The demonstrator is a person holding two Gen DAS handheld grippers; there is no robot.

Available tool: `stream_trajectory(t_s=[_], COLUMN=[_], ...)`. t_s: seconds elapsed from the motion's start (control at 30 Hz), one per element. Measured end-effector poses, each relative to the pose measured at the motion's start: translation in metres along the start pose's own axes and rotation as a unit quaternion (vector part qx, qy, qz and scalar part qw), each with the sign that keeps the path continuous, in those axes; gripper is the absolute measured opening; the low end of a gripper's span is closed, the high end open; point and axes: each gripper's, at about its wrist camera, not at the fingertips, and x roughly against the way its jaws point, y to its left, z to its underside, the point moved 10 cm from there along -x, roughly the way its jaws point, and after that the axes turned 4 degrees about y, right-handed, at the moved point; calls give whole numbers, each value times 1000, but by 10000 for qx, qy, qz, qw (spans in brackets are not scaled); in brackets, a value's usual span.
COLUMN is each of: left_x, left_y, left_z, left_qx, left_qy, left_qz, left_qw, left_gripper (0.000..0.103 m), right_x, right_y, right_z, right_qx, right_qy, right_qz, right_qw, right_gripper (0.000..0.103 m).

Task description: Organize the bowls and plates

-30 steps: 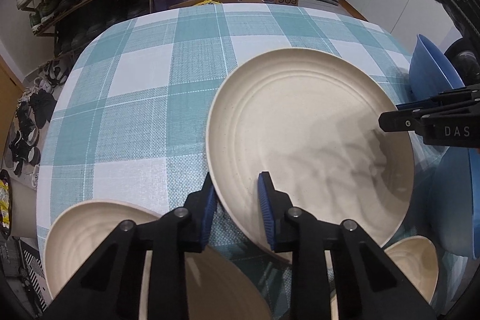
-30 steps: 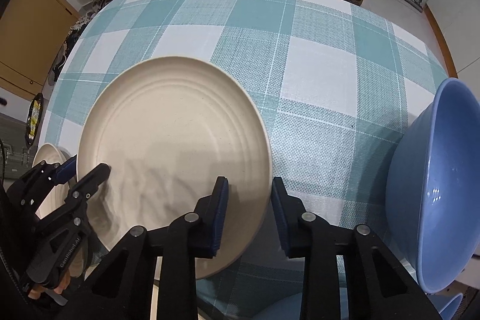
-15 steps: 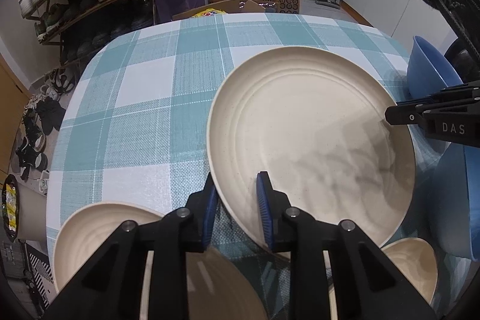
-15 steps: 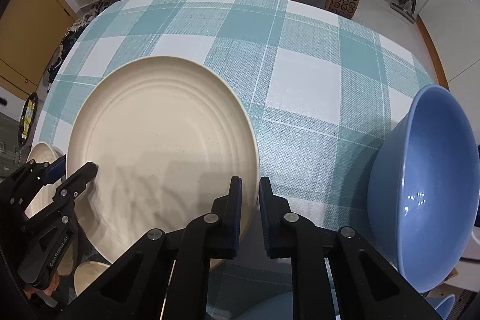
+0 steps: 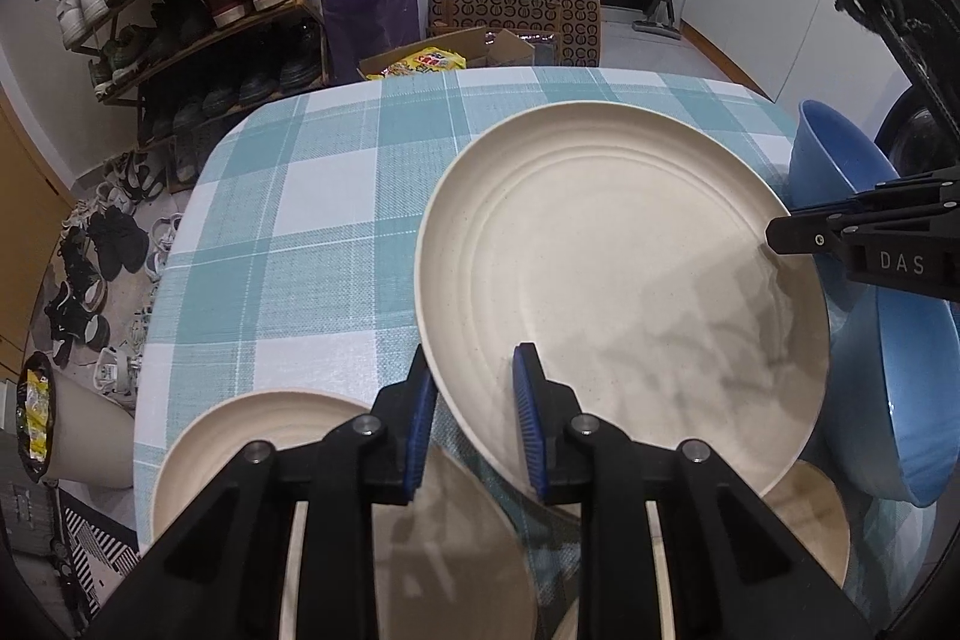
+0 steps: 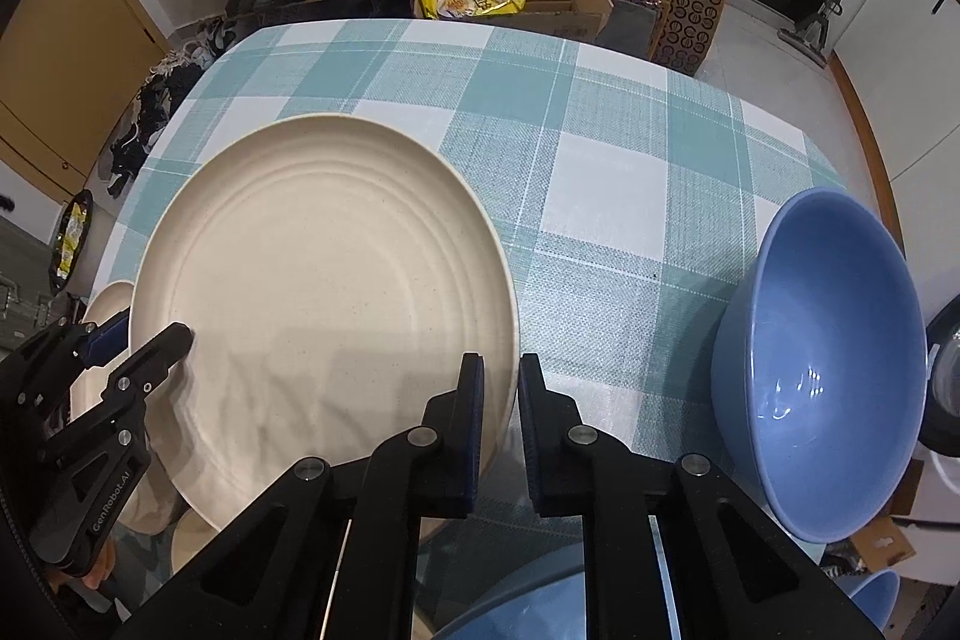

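White letters "DAS" stand on the right tool [image 5: 798, 235] at the right edge of the left wrist view; "GenRobot.AI" runs along the left tool [image 6: 150, 340] at the near left of the right wrist view

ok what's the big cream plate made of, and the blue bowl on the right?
Cream plate: looks like matte speckled wheat-straw or bamboo-fibre plastic, no glare, moulded concentric rings; could be matte stoneware. Blue bowl: glossy, sharp highlights inside, so glazed ceramic or polished melamine; can't tell which.
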Motion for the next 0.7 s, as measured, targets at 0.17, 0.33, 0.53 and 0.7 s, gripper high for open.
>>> stream_trajectory(t_s=[0.17,0.33,0.53,0.7], left_x=[15,29,43,53], left_y=[3,4,4,4], left_z=[4,12,24,35], left_qx=[-4,12,-1,-9], left_qy=[-87,-153,-200,-225], left_qz=[-23,-24,-78,-105], left_qw=[10000,9999,9998,9997], left_gripper=[24,24,24,24], right_x=[13,23,31,37], right_y=[8,15,24,32], right_z=[5,15,32,48], right_qx=[43,102,188,251], right_qy=[-88,-117,-154,-187], right_qz=[-9,-29,-29,-25], right_qw=[10000,9999,9997,9995], right_gripper=[12,12,12,12])
